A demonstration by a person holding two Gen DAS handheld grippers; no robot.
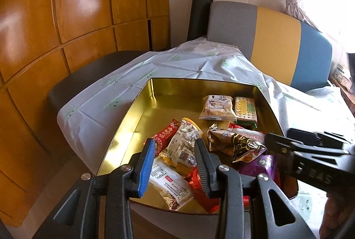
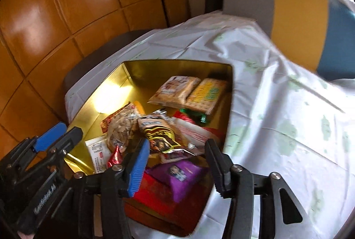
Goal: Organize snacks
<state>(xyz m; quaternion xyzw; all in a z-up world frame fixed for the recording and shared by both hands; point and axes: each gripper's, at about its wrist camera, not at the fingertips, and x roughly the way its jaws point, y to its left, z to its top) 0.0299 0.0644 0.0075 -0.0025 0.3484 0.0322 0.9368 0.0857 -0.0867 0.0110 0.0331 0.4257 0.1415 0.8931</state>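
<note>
Snacks [image 1: 213, 143] lay heaped in the gold tin [image 1: 142, 110], which sat on the white cloth over the counter [image 1: 188, 66], with the grey, yellow and blue chair back [image 1: 275, 39] behind it. I held both tongs tilted downward over the near half of the tin, side by side. My left tongs [image 1: 175, 163] hung above the pile, their fingers parted a modest way; a pale nut packet [image 1: 184, 145] showed in the gap, but I could not tell whether the pads touched it. My right tongs [image 2: 175, 163] stood further apart, spread and pinching nothing, poised over a purple packet [image 2: 179, 174] and a dark brown-and-gold wrapper [image 2: 164, 137] that lay on top of the heap. From my left side I could see the right tongs [image 1: 277, 145] reaching in from the right edge, their tips just beside that same dark wrapper [image 1: 246, 145]. Two flat biscuit packets [image 1: 230, 108] lay together at the far right corner of the tin, well apart from both tongs. A white-labelled packet [image 1: 170, 185] rested near the tin's front wall under my left tongs.
</note>
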